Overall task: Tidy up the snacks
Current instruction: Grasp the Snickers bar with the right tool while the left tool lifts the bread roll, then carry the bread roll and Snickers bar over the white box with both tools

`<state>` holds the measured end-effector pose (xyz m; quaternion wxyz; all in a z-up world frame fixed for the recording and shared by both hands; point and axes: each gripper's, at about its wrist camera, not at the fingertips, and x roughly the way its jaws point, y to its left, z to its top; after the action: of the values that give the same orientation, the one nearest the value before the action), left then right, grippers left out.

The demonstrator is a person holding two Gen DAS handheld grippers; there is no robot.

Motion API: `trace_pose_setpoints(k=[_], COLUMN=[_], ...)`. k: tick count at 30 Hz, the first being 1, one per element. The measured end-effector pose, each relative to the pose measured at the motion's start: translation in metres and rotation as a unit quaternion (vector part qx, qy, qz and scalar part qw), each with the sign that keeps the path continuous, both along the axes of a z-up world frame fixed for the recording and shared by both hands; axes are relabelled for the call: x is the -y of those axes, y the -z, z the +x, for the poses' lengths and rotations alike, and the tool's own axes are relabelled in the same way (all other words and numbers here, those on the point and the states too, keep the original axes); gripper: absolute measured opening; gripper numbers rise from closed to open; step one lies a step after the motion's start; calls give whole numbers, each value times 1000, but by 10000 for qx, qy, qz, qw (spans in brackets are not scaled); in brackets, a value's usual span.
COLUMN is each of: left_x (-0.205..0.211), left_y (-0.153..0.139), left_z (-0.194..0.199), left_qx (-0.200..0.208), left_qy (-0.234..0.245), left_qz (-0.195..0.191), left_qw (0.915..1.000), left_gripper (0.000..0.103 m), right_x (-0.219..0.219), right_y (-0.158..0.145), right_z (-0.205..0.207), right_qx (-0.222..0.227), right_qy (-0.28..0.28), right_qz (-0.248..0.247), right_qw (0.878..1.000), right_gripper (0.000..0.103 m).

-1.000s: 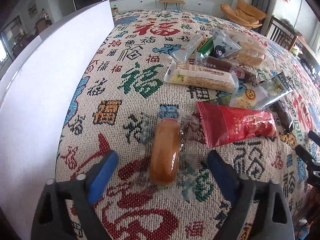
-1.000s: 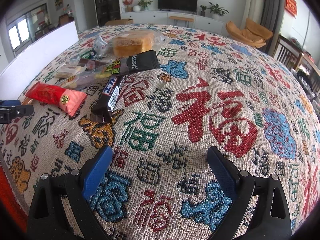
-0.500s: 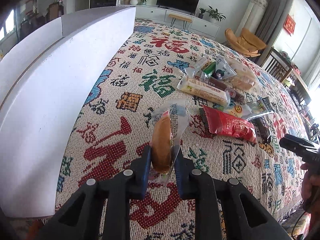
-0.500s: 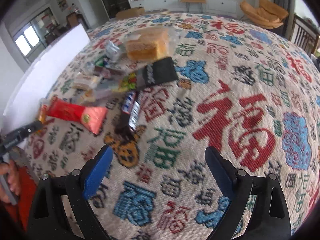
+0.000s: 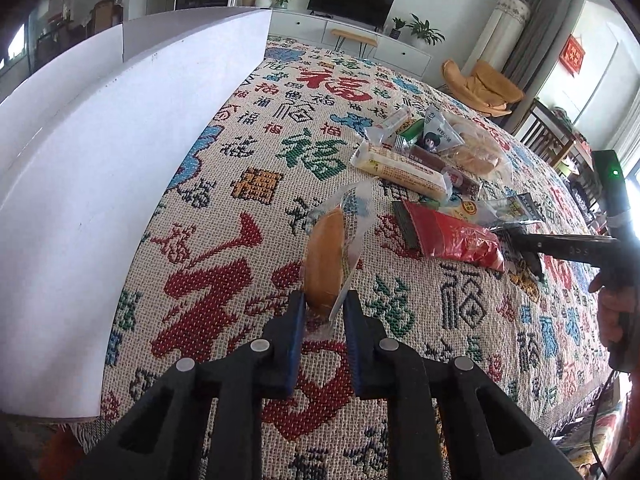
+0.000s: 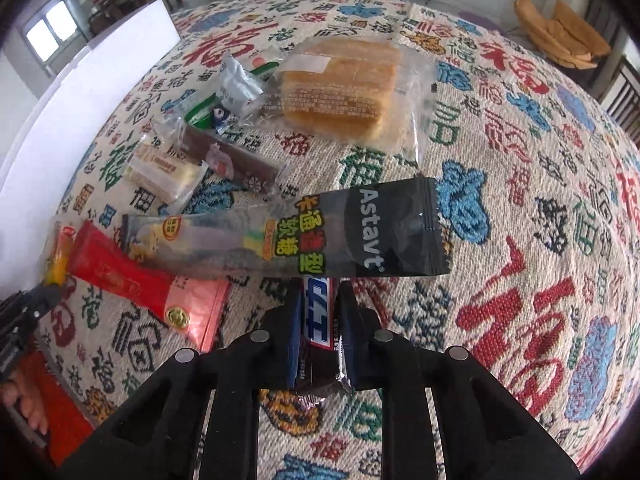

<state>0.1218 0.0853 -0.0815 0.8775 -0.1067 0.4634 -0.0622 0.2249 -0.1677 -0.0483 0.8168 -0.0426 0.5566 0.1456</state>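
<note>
Left tool (image 5: 323, 312): clenched on golden-brown bread roll in clear plastic wrapper (image 5: 325, 258), held above counter; only lower end pinched, slip through film judged possible.
Right tool (image 6: 319, 322): clenched on dark foil-wrapped chocolate bar (image 6: 319, 316); overlying black-and-clear candy sachet (image 6: 288, 236) may be dragged.

Patterned tablecloth (image 5: 224, 216) w/ snack pile (image 5: 424, 168), red packet (image 5: 452, 236) & white box (image 5: 100, 160).

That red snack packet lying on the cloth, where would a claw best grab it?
Probably across its narrow crimped end. The red packet lies flat, free of the black gummy bag there, so a claw coming from above, fingers astride the width, would likely fit. Its pink end tucks partly under that bag.
</note>
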Motion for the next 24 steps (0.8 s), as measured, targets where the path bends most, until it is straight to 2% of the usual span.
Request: trace_pose_setpoints(k=[4, 6, 7, 8, 11, 13, 16, 17, 18, 19, 20, 22, 24], left_x=[4, 6, 8, 9, 10, 12, 22, 25, 27, 26, 23, 11, -2], left_y=[0, 3, 4, 5, 2, 3, 8, 8, 8, 7, 5, 2, -2], left_z=[0, 3, 5, 5, 8, 13, 19, 19, 20, 20, 19, 17, 13], left_qx=[-44, -134, -177, -179, -125, -168, -246, -220, -200, -144, -101, -28, 40], left_qy=[15, 22, 3, -22, -35, 0, 104, 143, 187, 198, 148, 19, -90], left_qz=[111, 198, 273, 335, 383, 442, 747, 848, 861, 818, 786, 464, 126], left_qw=[9999, 9997, 9995, 9993, 9992, 9989, 9968, 9961, 9959, 9963, 9967, 9989, 9999], left_gripper=[20, 32, 48, 60, 64, 64, 66, 65, 61, 36, 23, 19, 19], right_x=[33, 49, 55, 60, 62, 57, 45, 43, 41, 41, 43, 49, 55], right_y=[-3, -3, -2, -1, 1, 1, 1, 2, 1, 0, -3, -13, -23], right_z=[-29, -43, -47, -49, -50, -46, -43, -43, -44, -46, -48, -55, -61], right_qx=[-160, -208, -231, -257, -266, -212, -182, -180, -157, -118, -74, 20, 125], right_qy=[-47, 20, 41, 40, 2, -44, -196, -242, -259, -260, -244, -175, -110], right_qz=[17, -70, -111, -155, -240, -291, -416, -467, -527, -559, -527, -385, -275], right_qw=[9999, 9998, 9997, 9995, 9994, 9993, 9988, 9985, 9982, 9980, 9983, 9991, 9995], right_gripper=[18, 18, 19, 19, 24, 34, 38, 39, 36, 20, 19, 18, 18])
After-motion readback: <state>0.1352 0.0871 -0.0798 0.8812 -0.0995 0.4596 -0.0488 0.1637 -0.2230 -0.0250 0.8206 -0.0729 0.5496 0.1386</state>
